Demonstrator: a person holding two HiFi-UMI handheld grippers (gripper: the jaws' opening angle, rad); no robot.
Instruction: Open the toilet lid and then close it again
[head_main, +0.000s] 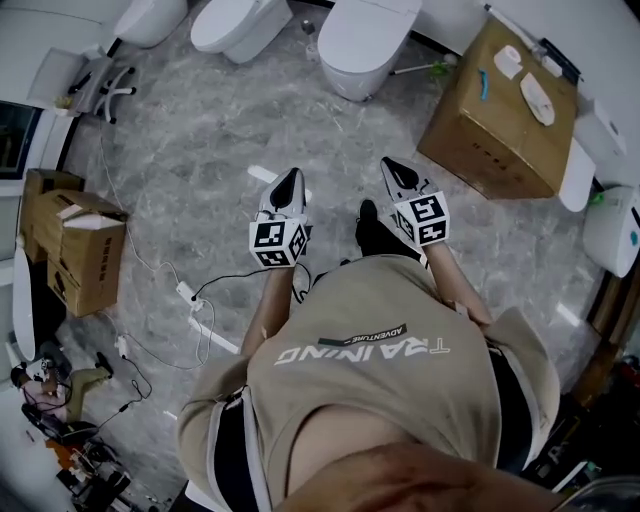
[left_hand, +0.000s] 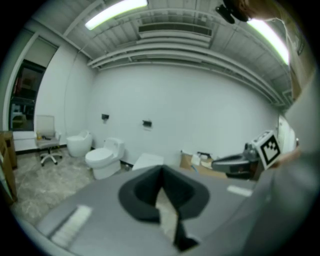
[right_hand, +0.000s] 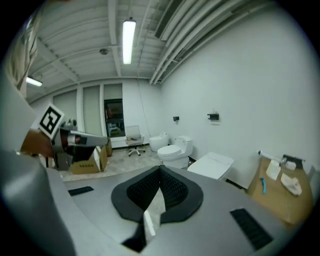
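Left of the cardboard box (head_main: 495, 115), the toilet (head_main: 350, 75) is standing with its lid (head_main: 372, 25) lying down, well ahead. The right gripper (head_main: 390, 165) is hanging nearer it than the left gripper (head_main: 292, 175); both are pinching together, empty.

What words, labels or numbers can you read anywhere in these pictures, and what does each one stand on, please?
"TRAINING": large pale letters on the person's shirt, upside down in the head view.
"ADVENTURE": small dark patch on the same shirt; anything after it is too small to read.
Right cardboard box: dark side print, too small to read.
Left cardboard box: print too small to read.
Marker cubes: square patterns only, no letters.
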